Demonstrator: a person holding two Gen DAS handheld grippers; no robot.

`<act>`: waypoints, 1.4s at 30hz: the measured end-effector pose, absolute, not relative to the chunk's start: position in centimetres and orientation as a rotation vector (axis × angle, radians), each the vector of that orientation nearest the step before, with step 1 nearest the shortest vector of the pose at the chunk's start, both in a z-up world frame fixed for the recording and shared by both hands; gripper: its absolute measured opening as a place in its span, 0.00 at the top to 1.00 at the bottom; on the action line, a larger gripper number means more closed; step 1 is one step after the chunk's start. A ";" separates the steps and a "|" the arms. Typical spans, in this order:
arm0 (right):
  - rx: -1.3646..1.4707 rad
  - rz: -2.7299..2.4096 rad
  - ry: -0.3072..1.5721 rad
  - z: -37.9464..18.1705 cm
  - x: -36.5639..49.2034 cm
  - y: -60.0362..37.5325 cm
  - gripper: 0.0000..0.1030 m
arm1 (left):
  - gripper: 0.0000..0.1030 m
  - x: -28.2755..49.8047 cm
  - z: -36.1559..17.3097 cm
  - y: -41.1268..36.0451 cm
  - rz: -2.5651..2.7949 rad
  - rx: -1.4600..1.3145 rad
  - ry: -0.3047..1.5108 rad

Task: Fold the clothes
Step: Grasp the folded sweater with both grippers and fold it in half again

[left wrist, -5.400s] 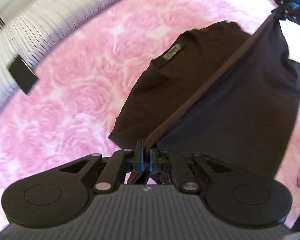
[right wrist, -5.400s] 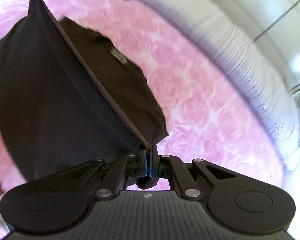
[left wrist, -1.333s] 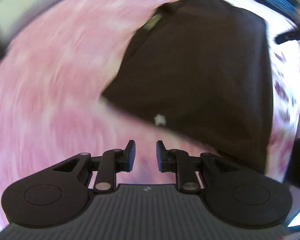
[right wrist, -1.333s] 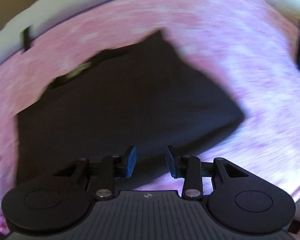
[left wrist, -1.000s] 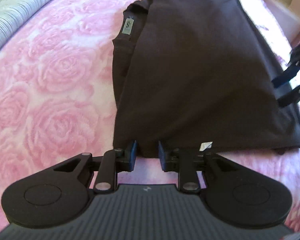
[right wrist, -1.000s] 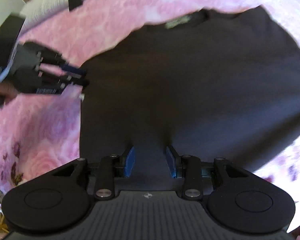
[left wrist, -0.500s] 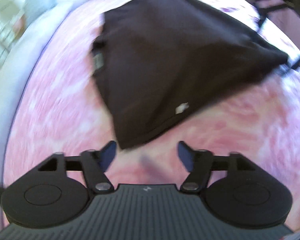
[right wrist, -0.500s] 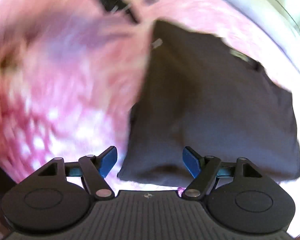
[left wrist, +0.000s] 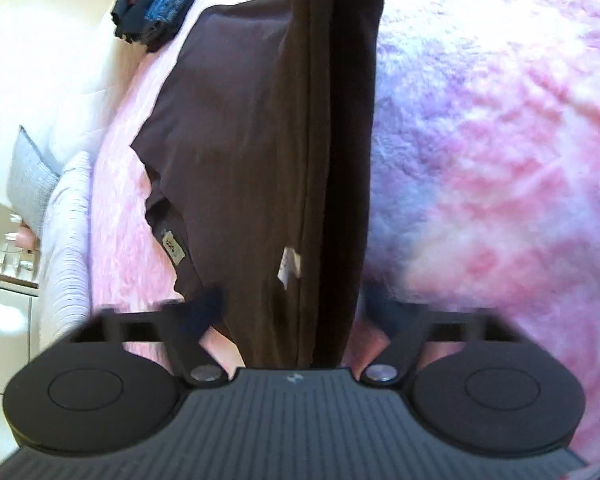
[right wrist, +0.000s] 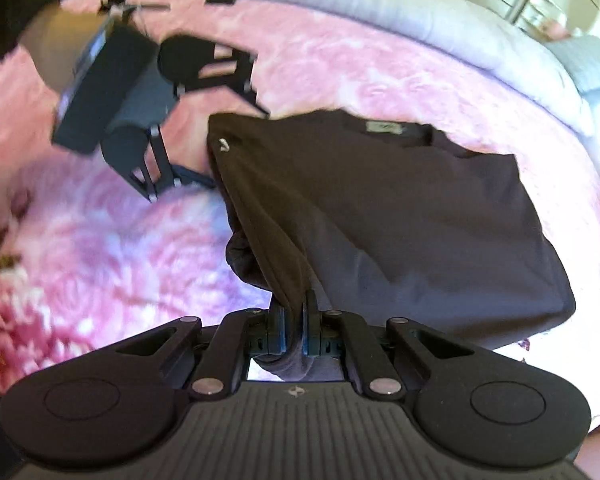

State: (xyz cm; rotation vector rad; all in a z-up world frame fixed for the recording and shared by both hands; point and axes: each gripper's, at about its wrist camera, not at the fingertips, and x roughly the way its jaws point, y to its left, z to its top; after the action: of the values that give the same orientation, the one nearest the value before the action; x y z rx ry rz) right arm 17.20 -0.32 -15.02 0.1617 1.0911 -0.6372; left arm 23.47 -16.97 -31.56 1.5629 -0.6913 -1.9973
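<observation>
Your right claw point(right wrist: 294, 330) is pressed together on a bunched edge of the dark shirt point(right wrist: 400, 216), and the cloth rises from the bed point(right wrist: 112, 256) straight into its pads. That pinch sits at the near edge of the shirt. From there the fabric runs away from you toward the collar tag point(right wrist: 384, 128) at the far side.

Your left claw point(left wrist: 296, 312) is closing, with a taut band of the same shirt point(left wrist: 236, 128) running down between its fingers point(left wrist: 202, 312). They are blurred and half hidden by the cloth, so you cannot tell whether the pads press on it yet. In the right wrist view that claw sits at the shirt's far left corner, beside the small white tag point(right wrist: 223, 144).

The relation that matters is the line between your two claws. It runs along the shirt's left edge, from the near corner to the far corner, and that edge is the long axis you are lifting. The rest of the shirt lies flat on the pink bed to the right of that line. So the fold probably goes sideways, carrying the lifted edge over toward the right side.

Each hand is nearest its own corner, so neither needs to cross. Keep the edge stretched between them as you carry it. Make sure the left grip has bitten first, or that end may slip and sag.

The stack of folded clothes point(left wrist: 160, 0) lies well apart at the far corner of the bed.
</observation>
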 end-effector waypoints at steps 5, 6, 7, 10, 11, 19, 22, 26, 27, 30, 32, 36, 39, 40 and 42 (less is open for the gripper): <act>0.135 -0.627 1.109 -16.3 17.7 0.6 0.96 | 0.92 23.6 -30.0 -19.5 -2.041 1.572 -0.600; 0.131 -0.620 1.117 -16.6 17.9 0.8 0.96 | 0.93 23.7 -29.8 -19.5 -2.056 1.588 -0.605; 0.127 -0.612 1.127 -16.9 18.1 1.1 0.96 | 0.93 23.8 -29.5 -19.5 -2.069 1.601 -0.608; 0.124 -0.572 1.144 -16.8 18.2 2.6 0.96 | 0.94 23.9 -28.6 -18.8 -2.096 1.622 -0.607; 0.130 -0.562 1.145 -16.5 18.2 3.0 0.95 | 0.95 23.9 -28.1 -18.5 -2.099 1.624 -0.598; 0.237 -0.437 1.119 -12.2 17.4 5.4 0.94 | 0.94 23.9 -22.3 -15.1 -2.107 1.765 -0.489; 0.281 -0.437 1.071 -10.3 16.6 5.0 0.94 | 0.94 22.7 -19.5 -17.0 -2.094 1.787 -0.530; 0.331 -0.558 0.974 -6.9 13.6 0.5 0.94 | 0.92 19.2 -15.6 -22.6 -2.074 1.781 -0.595; 0.345 -0.589 0.947 -6.1 12.6 -1.0 0.94 | 0.92 18.1 -14.9 -23.9 -2.069 1.776 -0.618; 0.398 -0.677 0.880 -4.6 9.3 -6.6 0.94 | 0.91 13.8 -13.8 -29.7 -2.066 1.787 -0.611; 0.435 -0.721 0.858 -4.9 6.9 -10.6 0.94 | 0.91 10.6 -14.0 -33.9 -2.073 1.800 -0.578; 0.576 -0.760 0.843 -7.8 2.8 -18.3 0.94 | 0.90 5.7 -17.4 -41.0 -2.098 1.884 -0.518; 0.682 -0.749 0.852 -11.0 0.6 -23.1 0.94 | 0.90 3.5 -20.9 -45.0 -2.108 1.967 -0.447; 0.709 -0.743 0.853 -12.0 0.1 -24.4 0.94 | 0.90 3.1 -21.9 -46.0 -2.109 1.988 -0.418; 0.754 -0.737 0.849 -13.8 -0.9 -26.5 0.94 | 0.90 2.4 -23.6 -47.7 -2.108 2.012 -0.363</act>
State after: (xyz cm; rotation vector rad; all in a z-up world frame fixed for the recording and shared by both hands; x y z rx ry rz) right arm -0.95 -26.50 -13.77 0.7544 0.8494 -0.7370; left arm 2.41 -47.70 -23.59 2.0125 -0.3633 -2.1077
